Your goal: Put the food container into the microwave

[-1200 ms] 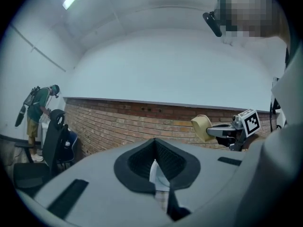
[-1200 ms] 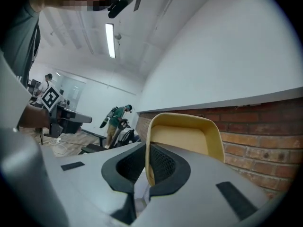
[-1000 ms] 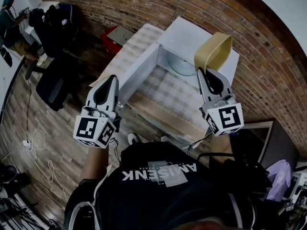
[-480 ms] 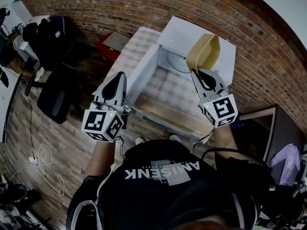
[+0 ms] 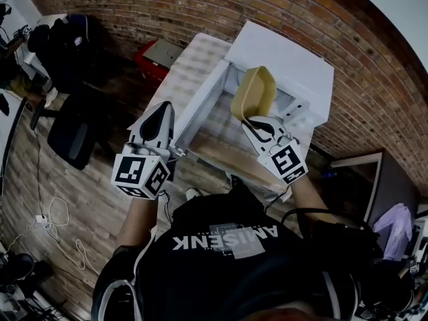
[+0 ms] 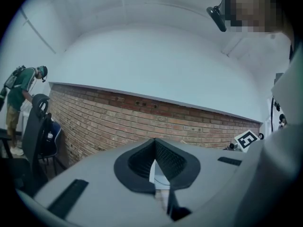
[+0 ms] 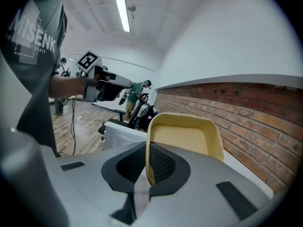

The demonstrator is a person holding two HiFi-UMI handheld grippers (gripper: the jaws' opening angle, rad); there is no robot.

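Brick wall (image 5: 167,5) backs a cloth-covered table (image 5: 194,59) bearing the white microwave (image 5: 287,59), whose door (image 5: 200,105) stands open. The right gripper (image 5: 249,120) pinches the yellow container (image 5: 254,92) by its rim, tilted, just before the microwave's opening. It likely needs levelling before it slides inside. The left gripper (image 5: 164,107), closed and empty, hovers beside the microwave's door.

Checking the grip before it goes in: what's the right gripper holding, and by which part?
The right gripper holds the yellow food container by its rim, with the jaws pinching one side wall.
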